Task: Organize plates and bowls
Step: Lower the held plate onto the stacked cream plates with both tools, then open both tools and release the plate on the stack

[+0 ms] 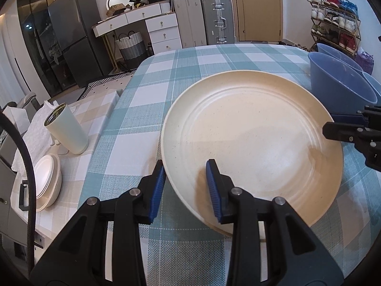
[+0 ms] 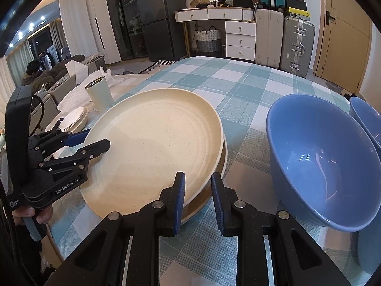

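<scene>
- Fingers of the left gripper [image 1: 187, 190] straddled the near-left rim of the top cream plate [image 1: 252, 140], one blue pad outside the rim and one over the plate's floor; they appeared to pinch it, though I could not see firm contact.
- Over on the other side, the right gripper [image 2: 198, 199] had its jaws as near together as they seemed to go, one pad above the top plate's rim and one outside it, so I judged it clamped on that rim.
- Between the two grippers the top plate sat tilted over a second cream plate [image 2: 218, 178], whose edge showed beneath it on the right, so the pair looked only partly nested.
- Just beside the plates on the right stood a blue bowl [image 2: 321, 166], with another blue bowl [image 2: 366, 119] behind it, all on the checked tablecloth [image 1: 209, 59].
- Slipping seemed the main risk: both grips sat on a thin, sloped rim, and uneven lowering could let the plate skid off-centre or clatter onto the lower one.
- A swing rightward could knock the near bowl, since it stood so close.
- Farther left, on a side table, a pale tumbler [image 1: 66, 131] and a stack of white dishes [image 1: 47, 181] stood well apart from the work.
</scene>
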The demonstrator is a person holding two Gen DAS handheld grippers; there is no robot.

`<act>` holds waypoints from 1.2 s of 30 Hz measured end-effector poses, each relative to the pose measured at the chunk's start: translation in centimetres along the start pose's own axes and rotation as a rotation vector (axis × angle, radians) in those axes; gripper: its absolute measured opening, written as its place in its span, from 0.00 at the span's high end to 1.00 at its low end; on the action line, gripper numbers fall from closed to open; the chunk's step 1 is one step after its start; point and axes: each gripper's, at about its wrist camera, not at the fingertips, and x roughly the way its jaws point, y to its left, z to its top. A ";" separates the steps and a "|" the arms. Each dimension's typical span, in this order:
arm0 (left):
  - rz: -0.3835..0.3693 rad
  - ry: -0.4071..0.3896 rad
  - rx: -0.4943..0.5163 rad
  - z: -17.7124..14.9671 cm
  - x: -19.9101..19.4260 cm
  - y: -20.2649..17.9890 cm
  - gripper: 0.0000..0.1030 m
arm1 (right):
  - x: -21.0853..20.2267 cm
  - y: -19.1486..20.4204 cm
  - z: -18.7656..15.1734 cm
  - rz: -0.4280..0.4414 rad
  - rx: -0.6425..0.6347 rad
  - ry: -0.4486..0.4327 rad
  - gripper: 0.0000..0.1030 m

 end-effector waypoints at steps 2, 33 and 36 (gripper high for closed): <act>0.003 0.007 0.009 -0.1 0.3 -0.2 0.70 | 0.0 -0.1 0.0 -0.002 0.002 0.001 0.78; -0.164 -0.021 -0.060 0.5 -1.9 0.3 0.26 | -1.8 -0.5 -0.1 0.042 0.023 -0.030 0.27; -0.189 -0.035 -0.078 0.7 -3.0 0.5 0.22 | -2.7 -0.5 0.0 0.087 0.033 -0.051 0.17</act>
